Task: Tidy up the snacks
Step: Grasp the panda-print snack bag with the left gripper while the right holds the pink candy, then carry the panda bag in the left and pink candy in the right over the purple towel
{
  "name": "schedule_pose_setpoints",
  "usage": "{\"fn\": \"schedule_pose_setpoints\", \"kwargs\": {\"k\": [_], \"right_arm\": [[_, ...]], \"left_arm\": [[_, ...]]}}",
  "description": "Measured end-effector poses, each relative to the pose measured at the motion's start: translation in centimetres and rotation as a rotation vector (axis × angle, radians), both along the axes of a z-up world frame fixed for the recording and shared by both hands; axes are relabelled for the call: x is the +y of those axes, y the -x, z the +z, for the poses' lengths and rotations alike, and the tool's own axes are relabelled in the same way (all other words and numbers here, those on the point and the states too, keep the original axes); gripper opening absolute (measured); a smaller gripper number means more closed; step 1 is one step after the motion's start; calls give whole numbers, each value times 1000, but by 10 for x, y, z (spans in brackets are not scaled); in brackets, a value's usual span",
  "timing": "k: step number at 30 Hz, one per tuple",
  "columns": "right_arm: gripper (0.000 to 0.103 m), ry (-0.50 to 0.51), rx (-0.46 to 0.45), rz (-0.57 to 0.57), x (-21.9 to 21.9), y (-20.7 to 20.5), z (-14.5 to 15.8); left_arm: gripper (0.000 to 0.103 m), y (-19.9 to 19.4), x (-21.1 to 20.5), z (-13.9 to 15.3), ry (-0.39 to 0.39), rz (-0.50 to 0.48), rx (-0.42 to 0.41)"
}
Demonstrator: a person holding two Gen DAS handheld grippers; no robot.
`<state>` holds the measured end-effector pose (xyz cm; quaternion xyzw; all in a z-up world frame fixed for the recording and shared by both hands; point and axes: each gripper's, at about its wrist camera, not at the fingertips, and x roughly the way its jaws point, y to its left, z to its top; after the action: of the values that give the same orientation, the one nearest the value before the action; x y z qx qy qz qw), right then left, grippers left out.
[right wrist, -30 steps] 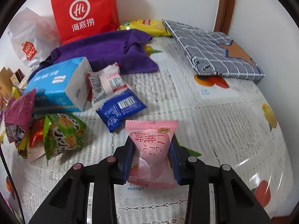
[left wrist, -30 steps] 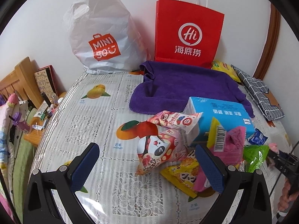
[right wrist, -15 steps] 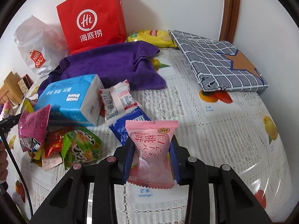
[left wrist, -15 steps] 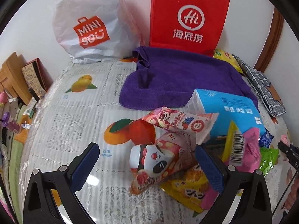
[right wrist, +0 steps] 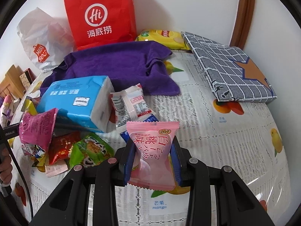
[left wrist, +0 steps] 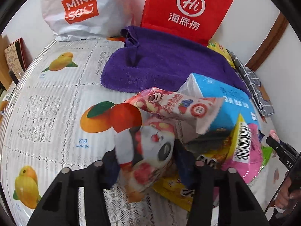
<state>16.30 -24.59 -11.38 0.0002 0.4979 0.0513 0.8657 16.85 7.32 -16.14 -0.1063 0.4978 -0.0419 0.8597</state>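
Note:
A white-and-red snack packet (left wrist: 148,150) with a cartoon face lies at the front of the snack pile on the fruit-print tablecloth (left wrist: 47,113). My left gripper (left wrist: 146,160) points down over it, jaws closing, and both blue pads touch the packet's sides. A pink strawberry packet (left wrist: 178,105) leans on the blue tissue pack (left wrist: 225,103) just behind. My right gripper (right wrist: 152,150) is shut on a pink peach packet (right wrist: 152,143), held above the cloth to the right of the pile. Red, green and magenta packets (right wrist: 62,146) lie to its left.
A purple towel (left wrist: 160,62) lies behind the pile. A red paper bag (left wrist: 188,9) and a white plastic bag (left wrist: 79,9) stand against the wall. A yellow chip bag (right wrist: 163,37) and a folded grey checked cloth (right wrist: 231,71) lie at the back right.
My left gripper came down onto the pile and its wide jaws narrowed onto the cartoon-face packet. The right gripper drifted slightly, still holding the pink peach packet.

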Motion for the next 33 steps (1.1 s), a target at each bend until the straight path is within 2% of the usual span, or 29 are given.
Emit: {"fn": "schedule_pose_setpoints", "kwargs": {"k": [9, 18, 33], "right_arm": [[36, -7, -49, 19, 5, 22, 24], [36, -31, -84, 44, 14, 42, 38], [36, -57, -135, 101, 35, 40, 63]], "left_arm": [[43, 29, 5, 18, -34, 32, -40], [43, 52, 14, 45, -34, 66, -93], [43, 65, -11, 93, -42, 7, -183]]}}
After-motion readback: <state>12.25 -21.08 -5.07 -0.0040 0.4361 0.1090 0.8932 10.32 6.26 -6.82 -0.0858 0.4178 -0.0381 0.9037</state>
